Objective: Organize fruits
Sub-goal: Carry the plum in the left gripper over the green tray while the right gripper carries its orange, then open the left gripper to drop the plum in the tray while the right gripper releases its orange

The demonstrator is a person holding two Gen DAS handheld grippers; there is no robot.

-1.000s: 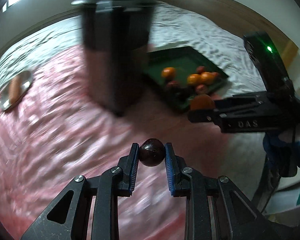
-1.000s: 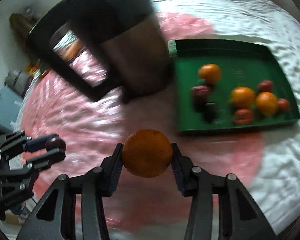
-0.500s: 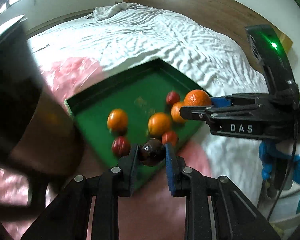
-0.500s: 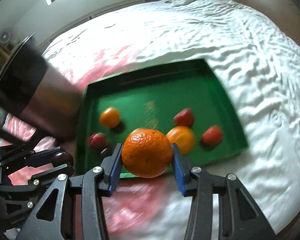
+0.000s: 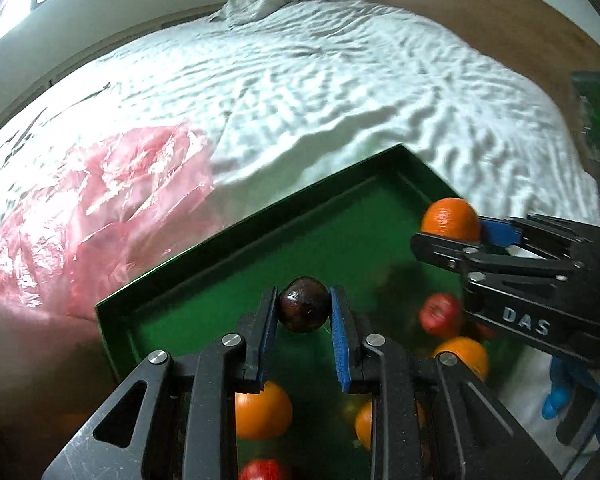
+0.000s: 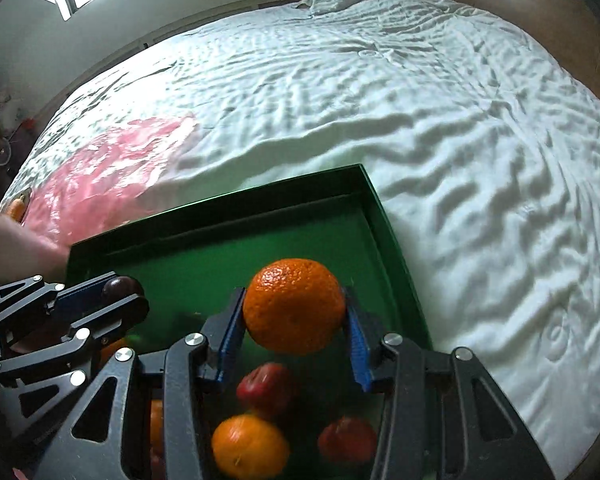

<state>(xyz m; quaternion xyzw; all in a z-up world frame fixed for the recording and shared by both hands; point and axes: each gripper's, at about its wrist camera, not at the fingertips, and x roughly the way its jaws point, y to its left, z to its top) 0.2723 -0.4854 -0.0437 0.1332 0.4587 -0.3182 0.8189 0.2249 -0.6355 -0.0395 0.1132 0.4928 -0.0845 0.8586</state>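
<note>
My left gripper [image 5: 304, 312] is shut on a dark purple plum [image 5: 305, 309] and holds it above the green tray [image 5: 228, 256]. My right gripper [image 6: 294, 308] is shut on an orange [image 6: 294, 305], also above the tray [image 6: 396, 256]. The right gripper shows in the left wrist view [image 5: 452, 236], the left gripper in the right wrist view [image 6: 128, 292]. Several oranges [image 5: 262, 410] and red fruits [image 6: 266, 386] lie in the tray's near part. The tray's far part is bare.
The tray lies on a white rumpled bedsheet [image 6: 380, 92]. A pink plastic sheet [image 5: 100, 208] lies left of the tray. A wooden headboard [image 5: 480, 8] stands at the back right. A person's arm [image 6: 16, 240] is at the left edge.
Both grippers have moved forward over the tray with their fruits. The dark metal container has gone out of view to the left.
</note>
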